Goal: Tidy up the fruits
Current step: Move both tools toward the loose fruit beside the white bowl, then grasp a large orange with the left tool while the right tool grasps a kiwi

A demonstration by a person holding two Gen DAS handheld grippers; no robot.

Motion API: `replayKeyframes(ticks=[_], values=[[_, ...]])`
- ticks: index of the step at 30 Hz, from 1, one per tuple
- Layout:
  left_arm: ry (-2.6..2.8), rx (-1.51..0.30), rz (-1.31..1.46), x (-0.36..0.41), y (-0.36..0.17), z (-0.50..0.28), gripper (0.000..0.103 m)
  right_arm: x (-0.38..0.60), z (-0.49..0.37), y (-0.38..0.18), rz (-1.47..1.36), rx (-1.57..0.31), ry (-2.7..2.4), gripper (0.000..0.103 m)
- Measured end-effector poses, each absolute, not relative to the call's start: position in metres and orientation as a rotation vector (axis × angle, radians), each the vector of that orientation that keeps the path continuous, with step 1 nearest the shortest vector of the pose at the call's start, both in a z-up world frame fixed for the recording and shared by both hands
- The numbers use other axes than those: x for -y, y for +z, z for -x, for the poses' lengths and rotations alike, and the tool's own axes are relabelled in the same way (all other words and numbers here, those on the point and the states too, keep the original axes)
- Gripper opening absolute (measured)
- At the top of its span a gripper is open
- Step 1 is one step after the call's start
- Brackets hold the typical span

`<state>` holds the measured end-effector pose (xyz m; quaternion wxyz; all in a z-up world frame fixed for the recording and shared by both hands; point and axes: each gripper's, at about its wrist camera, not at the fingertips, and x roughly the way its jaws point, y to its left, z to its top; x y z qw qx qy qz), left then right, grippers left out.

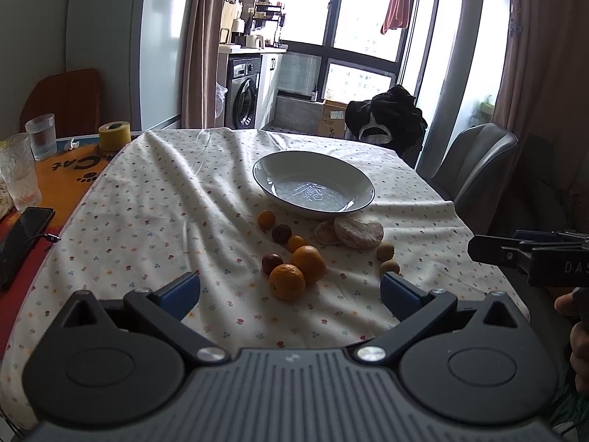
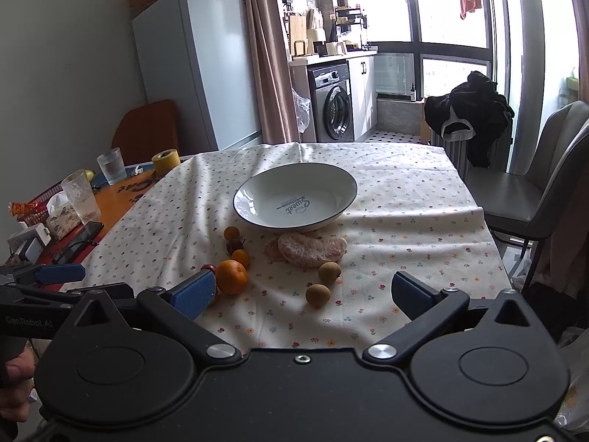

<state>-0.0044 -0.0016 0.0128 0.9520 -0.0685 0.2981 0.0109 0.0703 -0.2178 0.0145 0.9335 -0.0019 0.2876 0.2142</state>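
Your left gripper hangs above the near edge of the table with its blue-padded jaws spread wide and nothing between them. Your right gripper is in the same condition: jaws wide apart, holding nothing, set just beside the left one.

The white bowl with a dark rim stands empty near the middle of the floral tablecloth, with lettering printed on its inside (it reads "Sweet" in the right wrist view).

All fruit lies on the cloth in front of the bowl, none inside it:
- Two mandarins sit touching each other, closest to your left gripper.
- A dark red fruit lies just beside them.
- A second dark red fruit lies between two small orange fruits, likely kumquats, in a line running toward the bowl.
- Peeled pomelo segments rest just in front of the bowl's near rim.
- Two brown longans lie near each other, to the right of the mandarins.

At the left end of the table, off the cloth: two drinking glasses, a yellow tape roll and a dark phone. A grey chair stands at the right side of the table
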Motion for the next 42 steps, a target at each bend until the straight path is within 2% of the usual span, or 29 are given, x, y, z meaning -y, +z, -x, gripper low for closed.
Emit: replayKeyframes(ticks=[42], values=[[0.017,-0.558,0.133,0.002,0.014,0.008,0.103,0.223,-0.077,0.007,0.001,-0.593,0.437,0.103]])
